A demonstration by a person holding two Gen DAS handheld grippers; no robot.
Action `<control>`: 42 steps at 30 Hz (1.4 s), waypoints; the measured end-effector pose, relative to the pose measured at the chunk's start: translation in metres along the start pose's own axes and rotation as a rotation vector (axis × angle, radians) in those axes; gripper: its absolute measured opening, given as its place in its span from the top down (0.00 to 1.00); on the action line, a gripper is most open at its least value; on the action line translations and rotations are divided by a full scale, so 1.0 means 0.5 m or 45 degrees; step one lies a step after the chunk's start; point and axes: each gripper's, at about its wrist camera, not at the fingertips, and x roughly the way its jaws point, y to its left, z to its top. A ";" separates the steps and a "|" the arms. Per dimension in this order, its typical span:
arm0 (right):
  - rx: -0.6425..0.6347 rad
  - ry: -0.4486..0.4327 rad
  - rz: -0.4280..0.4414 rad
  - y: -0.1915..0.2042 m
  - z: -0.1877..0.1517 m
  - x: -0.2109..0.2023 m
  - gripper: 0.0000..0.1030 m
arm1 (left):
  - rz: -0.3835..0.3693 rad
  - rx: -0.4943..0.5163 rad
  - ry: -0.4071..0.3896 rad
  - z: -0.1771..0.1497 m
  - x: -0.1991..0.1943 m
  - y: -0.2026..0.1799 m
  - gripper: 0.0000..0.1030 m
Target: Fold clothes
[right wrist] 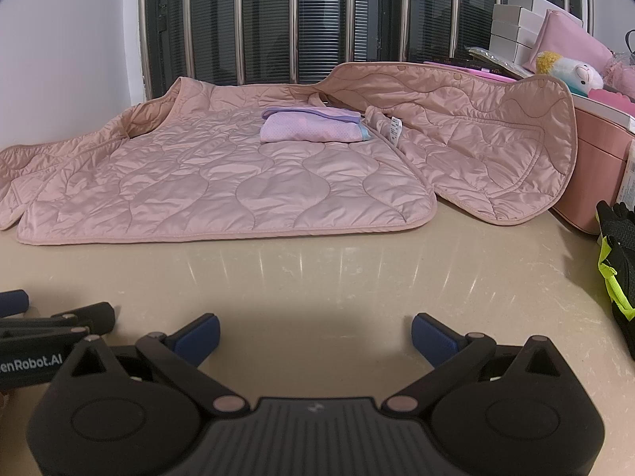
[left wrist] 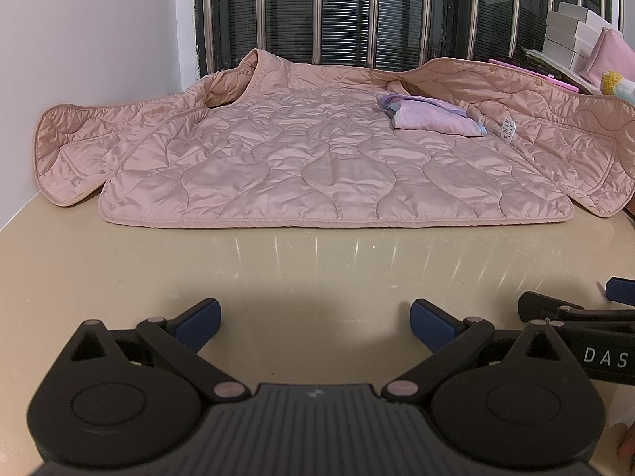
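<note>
A pink quilted jacket (left wrist: 317, 162) lies spread open, lining up, on the beige table (left wrist: 297, 269); it also shows in the right wrist view (right wrist: 222, 182). Its front panels splay out to the left and right. A small folded lilac garment (left wrist: 432, 117) rests on the jacket near the collar, also seen in the right wrist view (right wrist: 313, 127). My left gripper (left wrist: 315, 323) is open and empty, hovering over bare table in front of the jacket's hem. My right gripper (right wrist: 315, 335) is open and empty too, beside the left one and short of the hem.
A barred window (left wrist: 357, 12) backs the table. A white wall (left wrist: 79, 39) is at left. At right stand a pink box (right wrist: 595, 170), white boxes (right wrist: 516, 23), a plush toy (right wrist: 571, 69) and a black and neon-yellow item (right wrist: 619, 261).
</note>
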 end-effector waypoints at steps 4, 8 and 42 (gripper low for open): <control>0.000 0.000 0.000 0.000 0.000 0.000 0.00 | 0.000 0.000 0.000 0.000 0.000 0.000 0.01; 0.000 0.000 0.001 0.000 -0.001 0.000 0.00 | 0.000 0.000 0.000 0.000 0.001 0.000 0.01; 0.086 -0.099 0.039 -0.083 0.204 0.008 0.00 | -0.027 -0.025 -0.149 0.236 -0.022 -0.037 0.01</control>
